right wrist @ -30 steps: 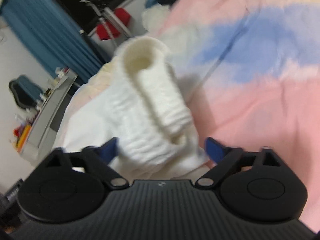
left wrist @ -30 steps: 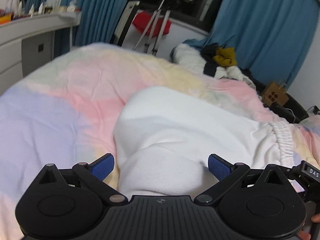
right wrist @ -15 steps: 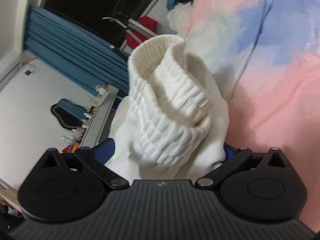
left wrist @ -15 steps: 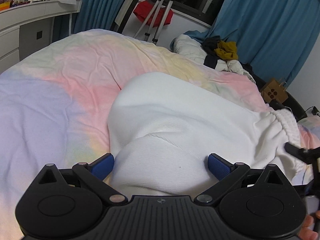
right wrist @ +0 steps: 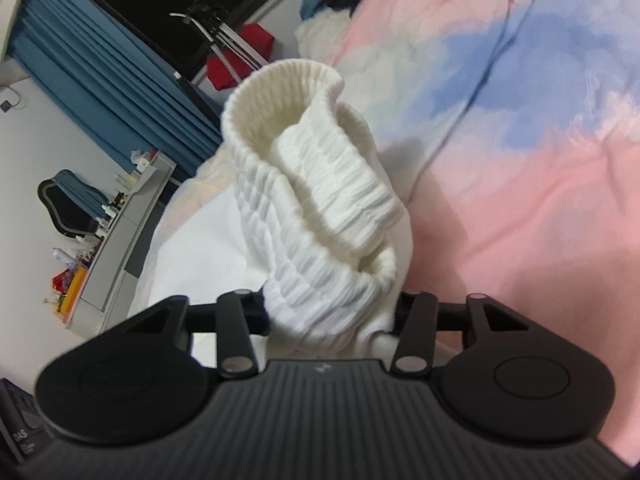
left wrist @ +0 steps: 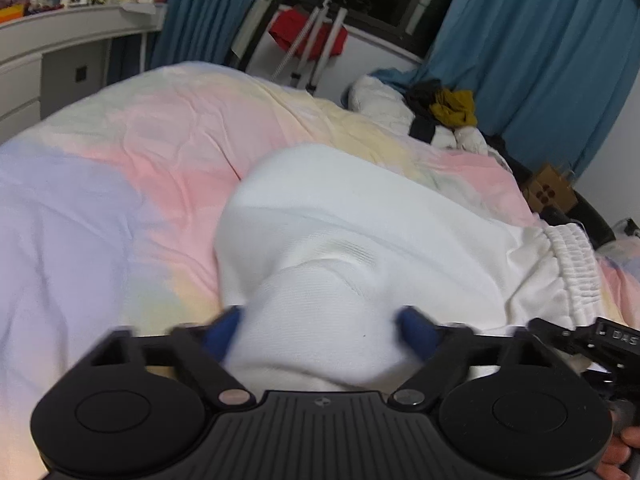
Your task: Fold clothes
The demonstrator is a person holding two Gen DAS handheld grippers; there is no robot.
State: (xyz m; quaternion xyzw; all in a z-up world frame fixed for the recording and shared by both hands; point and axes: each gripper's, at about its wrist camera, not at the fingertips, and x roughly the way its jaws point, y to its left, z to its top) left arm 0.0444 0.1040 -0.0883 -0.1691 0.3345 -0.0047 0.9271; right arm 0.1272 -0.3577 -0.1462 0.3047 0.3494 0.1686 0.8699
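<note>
A white garment (left wrist: 360, 232) with a ribbed elastic waistband (left wrist: 576, 268) lies on the pastel bedspread (left wrist: 120, 184). My left gripper (left wrist: 320, 332) has closed its blue pads on a bunched fold of the white fabric. My right gripper (right wrist: 332, 312) is shut on the gathered waistband (right wrist: 312, 184), which stands up in a loop in front of the camera. The right gripper's pads are hidden by the cloth.
A white desk with bottles (left wrist: 60, 40) stands at the left. Blue curtains (left wrist: 540, 60), a drying rack with red cloth (left wrist: 308, 36) and a pile of clothes (left wrist: 440, 116) lie beyond the bed. A cardboard box (left wrist: 552, 192) sits at the right.
Both grippers have closed on the white garment: the left pads moved in onto the fold, the right jaws narrowed onto the waistband. The waistband has lifted a little.
</note>
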